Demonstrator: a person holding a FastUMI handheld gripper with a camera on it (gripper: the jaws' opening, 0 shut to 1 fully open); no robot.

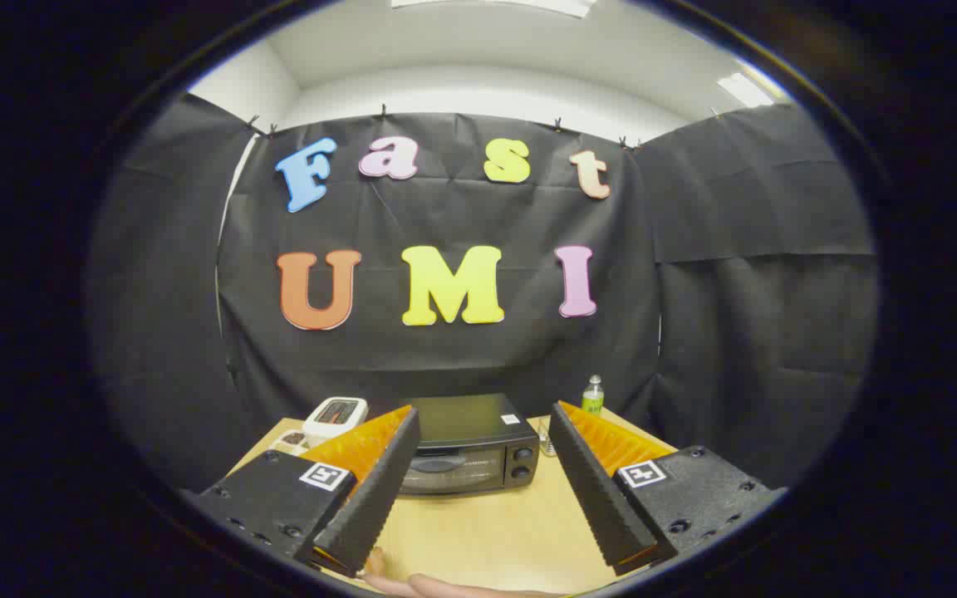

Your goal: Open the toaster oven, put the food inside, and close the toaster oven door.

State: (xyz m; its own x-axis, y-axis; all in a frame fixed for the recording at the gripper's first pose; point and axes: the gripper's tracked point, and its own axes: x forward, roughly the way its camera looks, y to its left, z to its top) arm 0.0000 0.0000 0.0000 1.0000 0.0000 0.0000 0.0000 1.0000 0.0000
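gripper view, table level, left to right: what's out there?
White device with a dark screen → toaster oven, door shut → small clear glass → green-labelled bottle. All sit on the wooden table, beyond the gripper, whose fingers are spread open on nothing.
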